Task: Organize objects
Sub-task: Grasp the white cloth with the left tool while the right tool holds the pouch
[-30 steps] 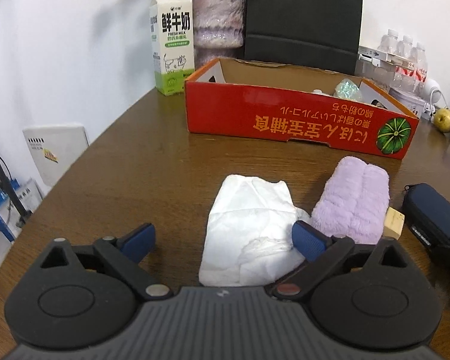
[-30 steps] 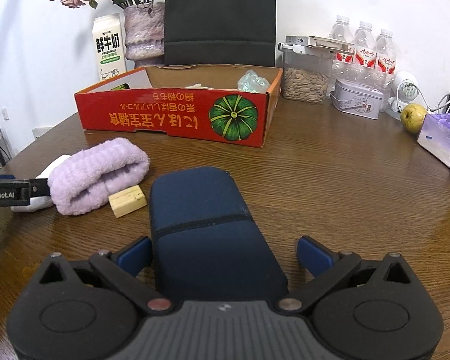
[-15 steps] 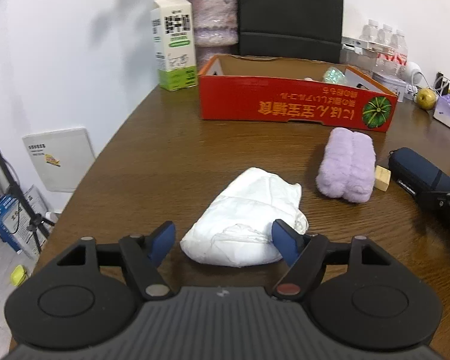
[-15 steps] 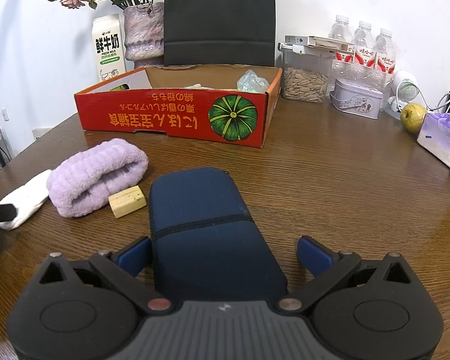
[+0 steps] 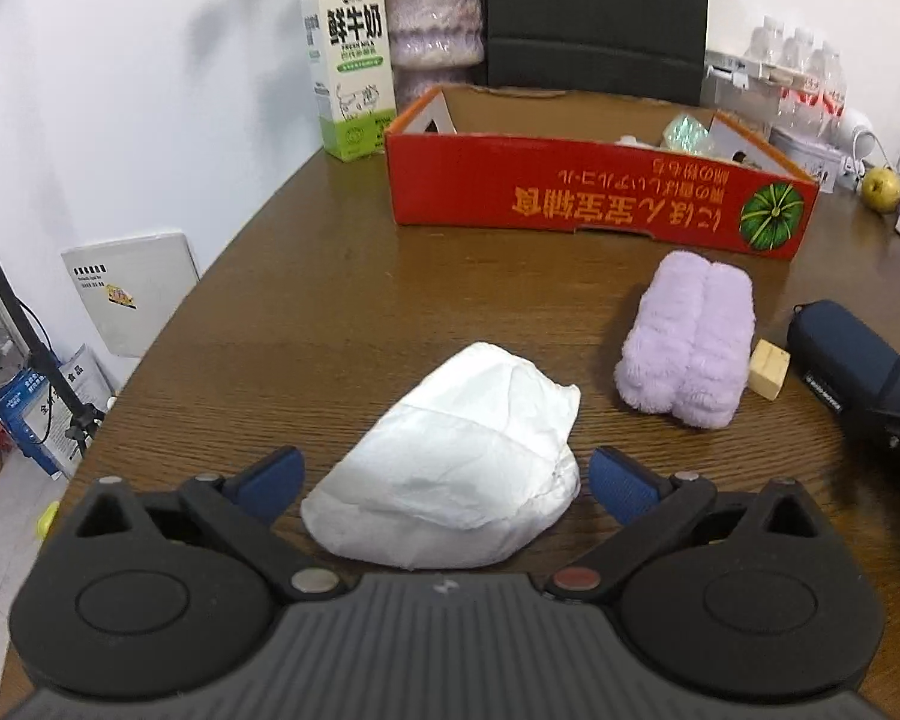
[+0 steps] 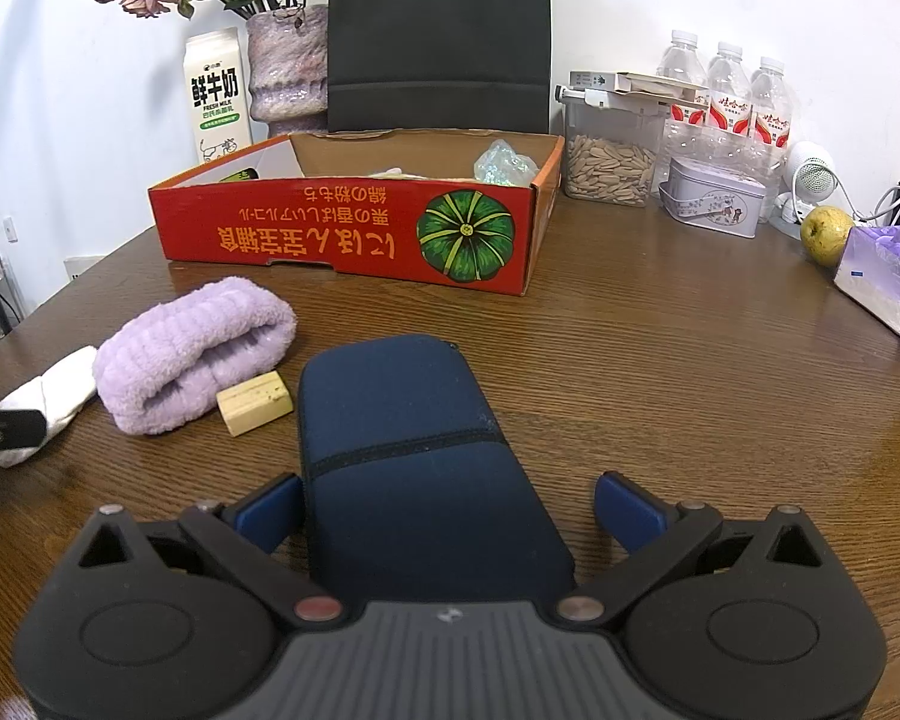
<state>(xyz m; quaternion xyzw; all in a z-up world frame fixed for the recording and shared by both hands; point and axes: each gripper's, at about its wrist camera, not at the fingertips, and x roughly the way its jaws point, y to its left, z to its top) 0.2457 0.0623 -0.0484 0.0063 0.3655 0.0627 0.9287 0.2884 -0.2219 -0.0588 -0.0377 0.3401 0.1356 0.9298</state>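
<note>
Objects lie on the brown wooden table (image 6: 660, 360) in front of the red cardboard box (image 6: 342, 234), which is the landmark. Nearest to the box front is the purple rolled towel (image 5: 690, 342). Just beside the towel, on the side away from the box, sits a small wooden block (image 6: 255, 402). The left gripper (image 5: 444, 477) has its jaws spread wide around the white crumpled cloth (image 5: 456, 474), with a gap on both sides. The right gripper (image 6: 447, 507) is also released; the dark blue zip case (image 6: 414, 450) lies between its fingers, the left pad just beside it. Inside the box a shiny crumpled wrapper (image 6: 504, 162) is seen.
</note>
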